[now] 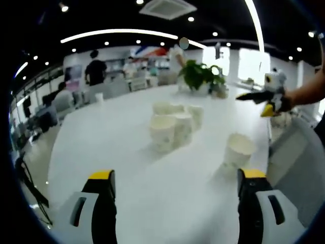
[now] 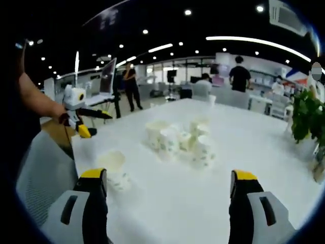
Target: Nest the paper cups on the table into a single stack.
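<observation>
Left gripper (image 1: 175, 195): its two yellow-tipped jaws stand wide apart above the white table (image 1: 101, 147), with nothing between them.
Right gripper (image 2: 170, 195): also spread open and holding nothing; in the left gripper view it shows at the far right (image 1: 267, 96), held by a hand, too small there to read its jaws.
Left gripper seen from the other side: at the left of the right gripper view (image 2: 81, 117), held by a person's arm, off the table edge.
Cluster of paper cups (image 1: 175, 122): several upright white cups stand close together in the middle of the table (image 2: 180, 137); the exact number is hard to make out, because the near cups hide the far ones.
Single paper cup (image 1: 237, 150): upright, apart from the cluster, near the table edge; its inside looks empty (image 2: 114, 170).
Potted plant (image 1: 200, 75): on the far end of the table.
People in background (image 2: 238, 76): blurred.
</observation>
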A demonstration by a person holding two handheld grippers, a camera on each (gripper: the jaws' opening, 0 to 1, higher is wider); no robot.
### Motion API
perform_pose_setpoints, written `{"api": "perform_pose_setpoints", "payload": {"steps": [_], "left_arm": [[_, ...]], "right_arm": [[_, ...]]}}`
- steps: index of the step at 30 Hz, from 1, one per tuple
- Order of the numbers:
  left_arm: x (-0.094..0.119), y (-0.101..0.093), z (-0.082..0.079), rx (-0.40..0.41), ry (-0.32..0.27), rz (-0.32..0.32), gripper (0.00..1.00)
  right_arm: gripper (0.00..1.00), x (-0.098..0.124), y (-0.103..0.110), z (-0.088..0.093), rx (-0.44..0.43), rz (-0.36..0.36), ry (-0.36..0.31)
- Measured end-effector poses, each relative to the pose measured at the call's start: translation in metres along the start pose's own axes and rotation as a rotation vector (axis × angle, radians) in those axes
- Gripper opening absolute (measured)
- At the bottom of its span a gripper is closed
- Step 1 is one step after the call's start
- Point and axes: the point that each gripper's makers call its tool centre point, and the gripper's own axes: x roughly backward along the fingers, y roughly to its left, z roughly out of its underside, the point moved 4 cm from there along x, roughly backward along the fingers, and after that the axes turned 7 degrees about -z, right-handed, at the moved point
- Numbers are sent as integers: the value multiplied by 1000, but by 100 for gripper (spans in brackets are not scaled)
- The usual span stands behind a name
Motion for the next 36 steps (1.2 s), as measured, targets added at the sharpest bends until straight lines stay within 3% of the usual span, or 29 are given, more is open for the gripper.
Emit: {"api": "perform_pose_setpoints", "payload": {"steps": [16,20,22,36], "left_arm": [[-43,6,-25,38,-50,28,100],[-48,5,-25,28,-33,29,100],[-50,11,-20,44,9,3,100],[-59,14,-24,56,-9,15,100]], "right_arm": [[100,-5,5,-2,-20,-2,-7],[100,-5,12,2,-8,-12,2],[100,-5,14,3,-12,-13,2],[100,0,29,11,-22,-12,6]]}}
